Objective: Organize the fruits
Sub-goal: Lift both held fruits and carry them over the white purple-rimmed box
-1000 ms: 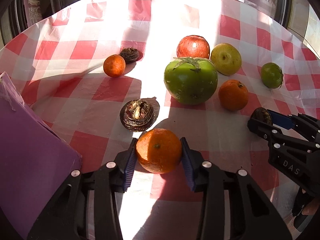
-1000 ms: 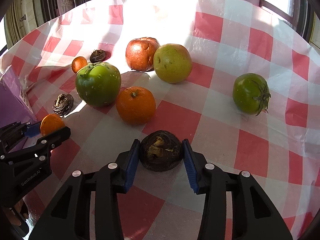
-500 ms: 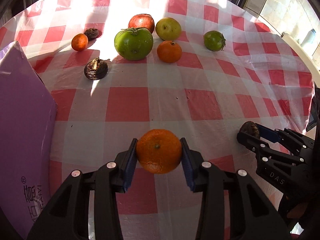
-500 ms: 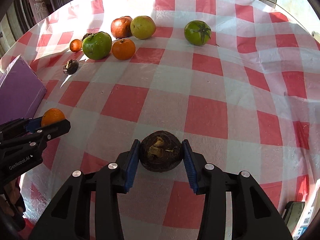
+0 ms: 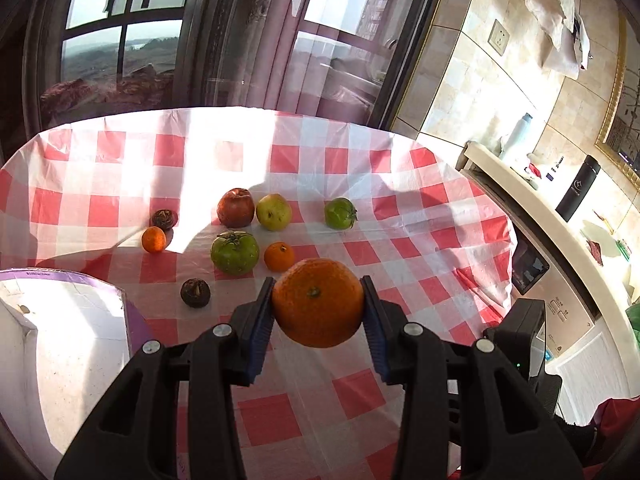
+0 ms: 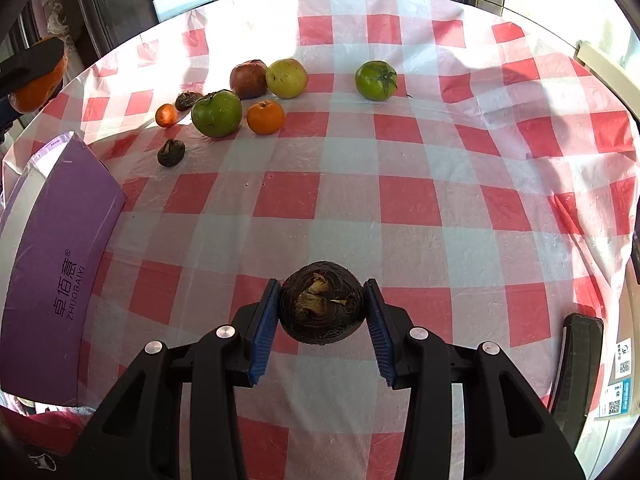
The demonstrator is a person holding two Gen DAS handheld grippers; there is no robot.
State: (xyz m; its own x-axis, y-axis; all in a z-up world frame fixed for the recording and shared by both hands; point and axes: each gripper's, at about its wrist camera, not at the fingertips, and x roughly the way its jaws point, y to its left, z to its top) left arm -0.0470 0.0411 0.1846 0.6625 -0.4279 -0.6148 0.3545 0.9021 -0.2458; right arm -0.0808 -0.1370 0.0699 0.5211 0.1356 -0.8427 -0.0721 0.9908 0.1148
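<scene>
Risk: round fruit slipping out mid-carry. Left gripper [image 5: 318, 312] clamps big orange [image 5: 318, 302], right gripper [image 6: 322, 312] clamps dark water chestnut [image 6: 322, 308], both clear above checked tablecloth [image 6: 400, 200]. Purple box [image 6: 60, 240] sits left; a tilt could drop either.

Open tabletop [image 6: 348, 200] ahead, fruit at the far side

The purple box [image 6: 60, 240] blocks the left edge; the fruit cluster [image 6: 236, 100] crowds the far-left tabletop.
</scene>
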